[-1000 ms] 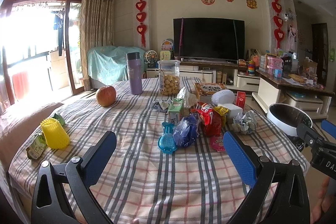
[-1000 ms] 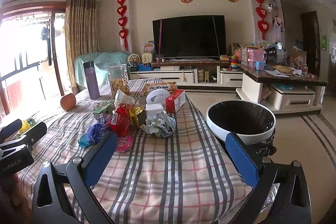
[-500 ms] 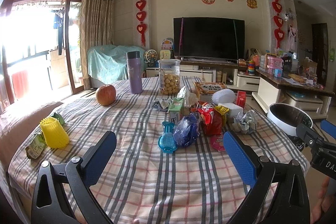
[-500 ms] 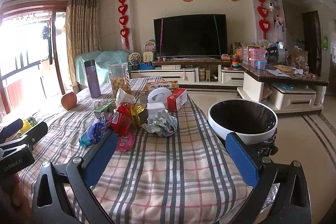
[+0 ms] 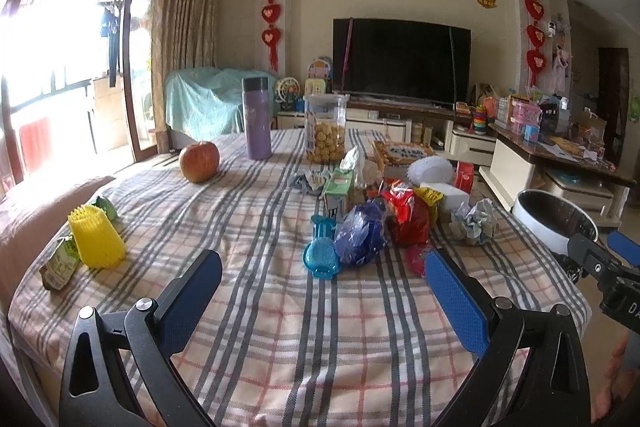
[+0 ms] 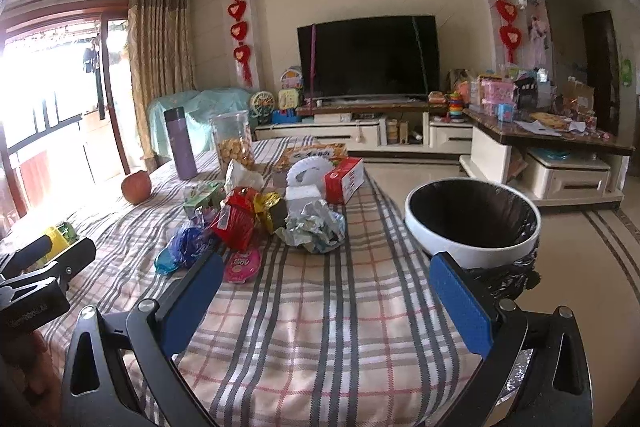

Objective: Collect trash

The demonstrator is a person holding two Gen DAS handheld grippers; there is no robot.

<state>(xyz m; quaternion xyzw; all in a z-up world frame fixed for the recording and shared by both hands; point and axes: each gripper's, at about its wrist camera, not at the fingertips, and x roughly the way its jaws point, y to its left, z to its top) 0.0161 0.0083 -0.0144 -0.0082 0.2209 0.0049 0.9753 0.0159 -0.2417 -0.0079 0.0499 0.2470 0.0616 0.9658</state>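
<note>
A heap of trash lies mid-table: a blue wrapper, a red snack bag, a crumpled silver foil, a pink packet and a green carton. The foil also shows in the right wrist view. A white bin with a black liner stands off the table's right edge. My left gripper is open and empty above the near tablecloth. My right gripper is open and empty near the table's right corner, left of the bin.
The checked tablecloth also bears an apple, a purple flask, a biscuit jar, a yellow cup, a green packet and a red box. A TV unit stands beyond.
The right wrist view has shifted slightly, with the bin and trash a little nearer. The left gripper has barely moved. Both stay open.
</note>
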